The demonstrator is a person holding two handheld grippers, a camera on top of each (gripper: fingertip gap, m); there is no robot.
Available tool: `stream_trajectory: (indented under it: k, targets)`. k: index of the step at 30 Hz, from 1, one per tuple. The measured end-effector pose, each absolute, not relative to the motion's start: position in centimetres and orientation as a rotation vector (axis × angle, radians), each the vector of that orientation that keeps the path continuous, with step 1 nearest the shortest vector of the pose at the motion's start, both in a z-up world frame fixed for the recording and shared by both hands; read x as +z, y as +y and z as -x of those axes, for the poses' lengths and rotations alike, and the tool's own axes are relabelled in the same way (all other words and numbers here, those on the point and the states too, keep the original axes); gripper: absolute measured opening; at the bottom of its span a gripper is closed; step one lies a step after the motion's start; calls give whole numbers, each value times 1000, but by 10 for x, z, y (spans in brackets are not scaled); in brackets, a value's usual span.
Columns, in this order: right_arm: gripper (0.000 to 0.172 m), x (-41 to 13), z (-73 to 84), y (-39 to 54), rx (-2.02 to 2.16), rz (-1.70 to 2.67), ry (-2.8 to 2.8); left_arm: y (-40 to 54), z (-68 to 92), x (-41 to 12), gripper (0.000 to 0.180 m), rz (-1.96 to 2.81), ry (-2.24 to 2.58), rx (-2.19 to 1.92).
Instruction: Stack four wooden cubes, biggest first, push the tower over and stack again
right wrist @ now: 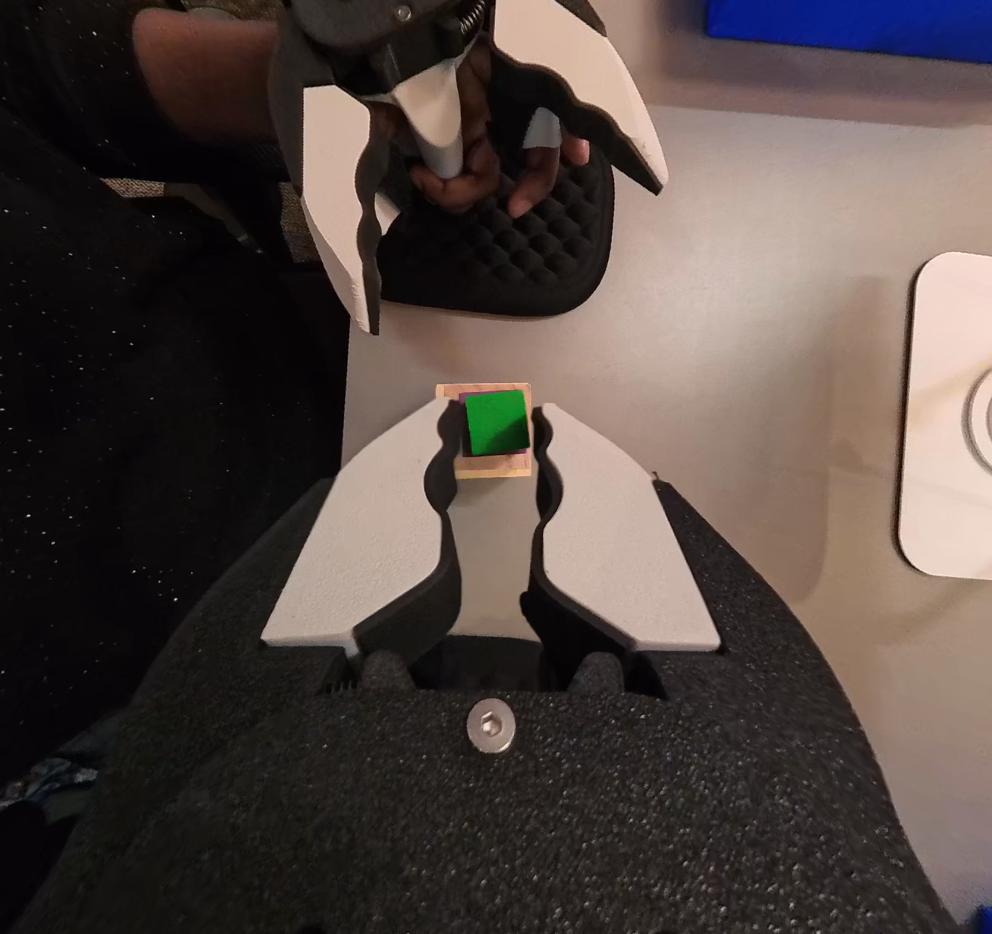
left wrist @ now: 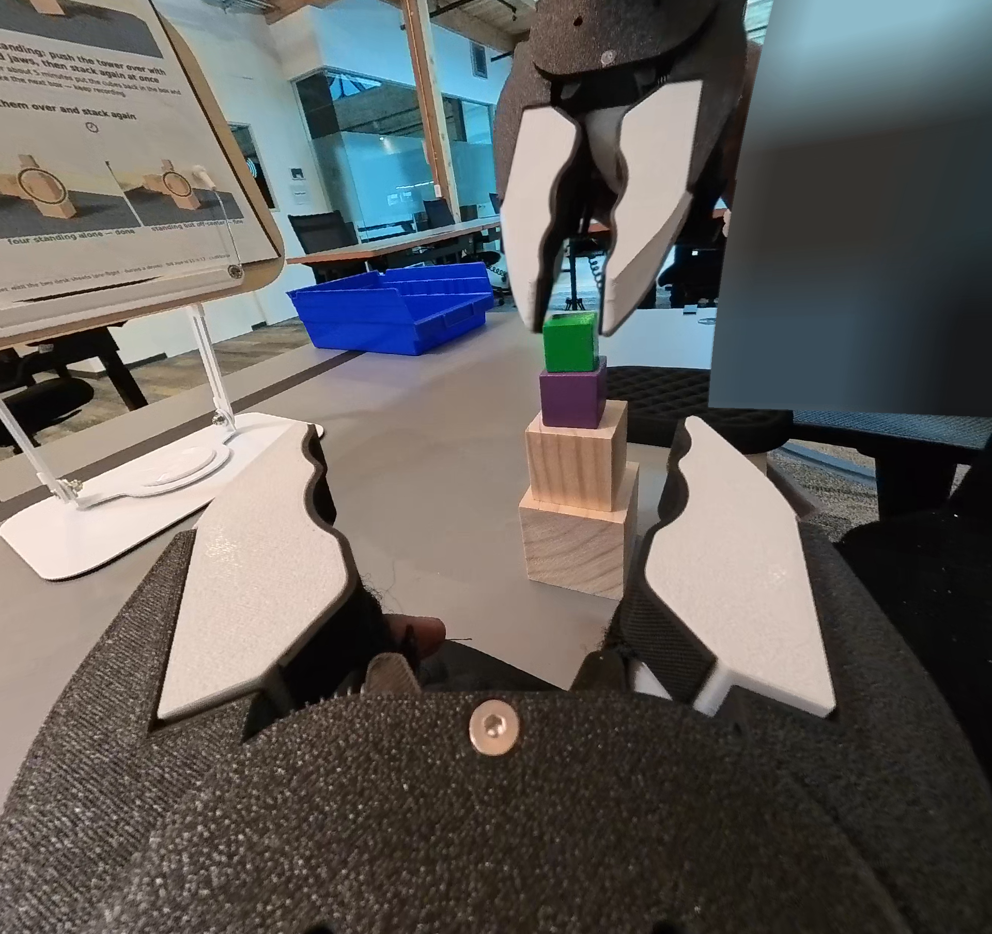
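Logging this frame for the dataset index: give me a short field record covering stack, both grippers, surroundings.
stack: four cubes on the grey table, bottom up: wooden cube, wooden cube, purple cube, green cube
right gripper: above the stack, fingertips level with the green cube's top edge, a gap on each side
left gripper: wide open, low beside the stack, holding nothing
surroundings: blue bin, instruction board on white stand, black padded mat
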State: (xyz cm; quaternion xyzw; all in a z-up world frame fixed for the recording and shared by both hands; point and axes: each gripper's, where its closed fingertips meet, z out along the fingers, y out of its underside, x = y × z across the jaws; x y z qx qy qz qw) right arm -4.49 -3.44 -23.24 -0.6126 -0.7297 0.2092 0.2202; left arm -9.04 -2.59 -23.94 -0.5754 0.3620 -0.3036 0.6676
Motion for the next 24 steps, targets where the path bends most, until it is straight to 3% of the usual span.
stream_trajectory:
  k: [15,24]
  targets:
    - [122,-195,7,-4,837,1472,-1331,-25,90,-240,117,1303,813,-684]
    - [126,-247,-28,0,915,1468,-1167,-25,91,-239,115,1303,806,-681]
